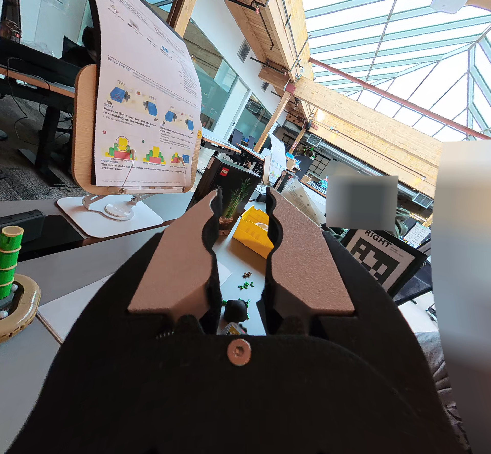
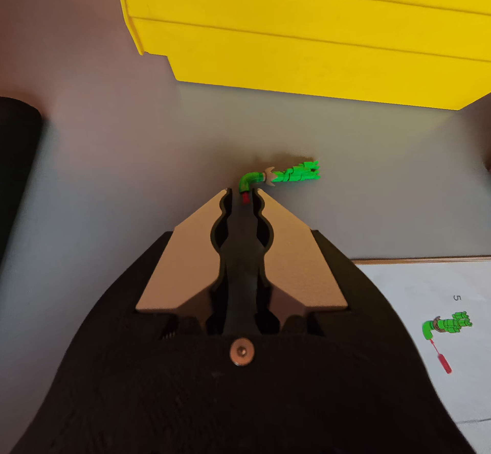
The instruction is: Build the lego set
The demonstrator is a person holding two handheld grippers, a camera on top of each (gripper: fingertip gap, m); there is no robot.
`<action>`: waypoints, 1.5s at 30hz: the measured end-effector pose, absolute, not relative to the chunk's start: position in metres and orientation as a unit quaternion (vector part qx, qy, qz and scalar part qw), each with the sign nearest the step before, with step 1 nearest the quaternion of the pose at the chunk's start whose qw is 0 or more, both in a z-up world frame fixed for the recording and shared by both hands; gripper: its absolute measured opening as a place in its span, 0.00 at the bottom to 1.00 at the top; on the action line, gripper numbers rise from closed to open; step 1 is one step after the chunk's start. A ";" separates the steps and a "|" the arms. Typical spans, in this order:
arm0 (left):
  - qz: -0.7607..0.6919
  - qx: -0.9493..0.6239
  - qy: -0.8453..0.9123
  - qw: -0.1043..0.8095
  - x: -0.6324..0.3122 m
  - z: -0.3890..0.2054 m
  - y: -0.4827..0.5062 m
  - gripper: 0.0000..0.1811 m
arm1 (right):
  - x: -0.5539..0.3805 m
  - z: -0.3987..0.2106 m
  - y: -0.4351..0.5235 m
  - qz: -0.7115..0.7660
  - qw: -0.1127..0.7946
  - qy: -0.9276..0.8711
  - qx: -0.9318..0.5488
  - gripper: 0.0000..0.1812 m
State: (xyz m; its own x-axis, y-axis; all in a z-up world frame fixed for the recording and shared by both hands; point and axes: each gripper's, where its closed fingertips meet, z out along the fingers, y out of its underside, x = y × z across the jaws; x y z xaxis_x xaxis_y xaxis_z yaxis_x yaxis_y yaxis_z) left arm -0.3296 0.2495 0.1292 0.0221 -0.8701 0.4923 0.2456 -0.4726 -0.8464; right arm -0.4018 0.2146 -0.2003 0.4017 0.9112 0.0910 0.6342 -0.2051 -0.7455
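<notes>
Right gripper (image 2: pixel 241 190): fingertips nearly together, flanking the red pin end of a small green bamboo sprig (image 2: pixel 281 175); actual clamping on it cannot be told. Sprig made of a curved green elbow, a pale collar and a leafy tip, lying on the grey table (image 2: pixel 106 162) just before the yellow parts bin (image 2: pixel 292 29). Instruction booklet (image 2: pixel 425 335) at the near right, open on a drawing of this same sprig. Tool angled steeply down at the table.

Left gripper (image 1: pixel 243 197): fingers apart, grasping nothing, raised and tilted up toward the room. Loose green pieces (image 1: pixel 245 285) scattered mid-table below it. Partly built bamboo stalk in a tan pot (image 1: pixel 10 282) at the left edge; set box (image 1: pixel 228 183) and task sheet on a stand (image 1: pixel 148 96) toward the far edge.

Judged partway: pot and one stalk standing, sprig assembled but not attached, loose pieces left.
</notes>
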 end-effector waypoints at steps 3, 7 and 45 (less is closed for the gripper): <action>-0.642 -0.570 0.275 0.433 -0.329 0.128 0.250 0.17 | -0.390 -0.188 0.214 0.189 0.378 -0.507 -0.751 0.08; -0.640 -0.571 0.276 0.434 -0.329 0.128 0.250 0.17 | -0.346 -0.153 0.216 0.180 0.413 -0.480 -0.753 0.09; -0.622 -0.606 0.304 0.392 -0.302 0.107 0.247 0.16 | -0.282 -0.195 0.263 0.054 0.383 -0.500 -0.775 0.13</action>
State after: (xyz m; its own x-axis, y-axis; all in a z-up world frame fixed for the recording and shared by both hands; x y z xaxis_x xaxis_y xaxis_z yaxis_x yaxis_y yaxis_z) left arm -0.3021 0.2472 0.1073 0.0410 -0.8555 0.5162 0.1201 -0.5087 -0.8525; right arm -0.2824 0.2625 -0.1952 0.4938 0.8163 0.2997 0.7339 -0.2064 -0.6471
